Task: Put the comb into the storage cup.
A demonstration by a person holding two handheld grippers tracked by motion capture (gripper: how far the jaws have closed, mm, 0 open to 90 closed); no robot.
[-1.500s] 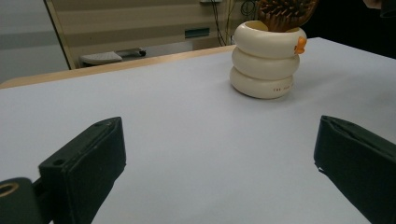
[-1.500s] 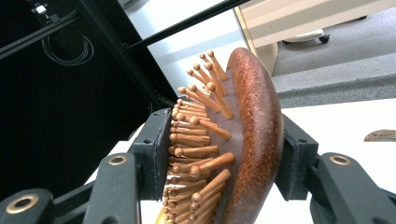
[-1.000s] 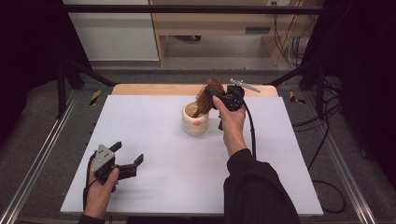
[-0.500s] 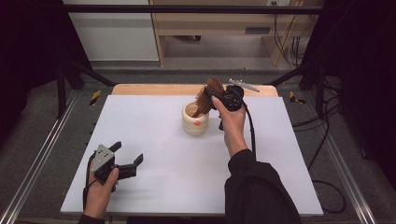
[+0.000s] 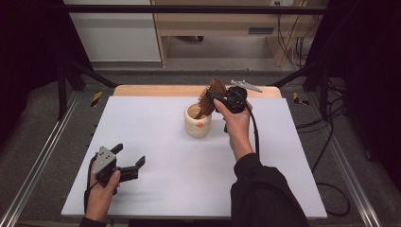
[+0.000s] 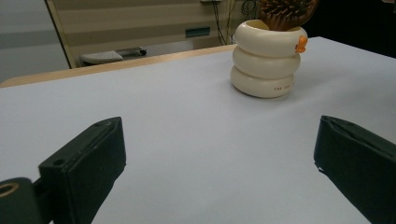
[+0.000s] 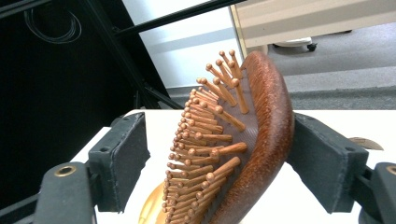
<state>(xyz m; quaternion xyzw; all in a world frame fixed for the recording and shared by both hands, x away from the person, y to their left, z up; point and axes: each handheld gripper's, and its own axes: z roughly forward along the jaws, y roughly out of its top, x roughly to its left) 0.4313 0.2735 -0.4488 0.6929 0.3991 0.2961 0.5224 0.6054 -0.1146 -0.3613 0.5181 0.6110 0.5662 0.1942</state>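
R fingers [image 7: 219,168] wider, hairbrush [image 7: 243,154] between.

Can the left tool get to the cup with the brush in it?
Probably yes: the left tool is open, with bare white table between it and the cup. The right tool sits around the brush.

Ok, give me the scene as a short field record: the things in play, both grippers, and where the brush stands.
work in hand: wooden hairbrush standing handle-down in the cream ribbed cup
brush pose: tilted, head above the rim, pins facing the left jaw in the right gripper view
right gripper: around the brush head; jaws have just been opening; left pad clear of the pins, right pad at the brush's back, contact unclear
left gripper: open, holding nothing, low over the near left of the white table
cup place: far centre of table
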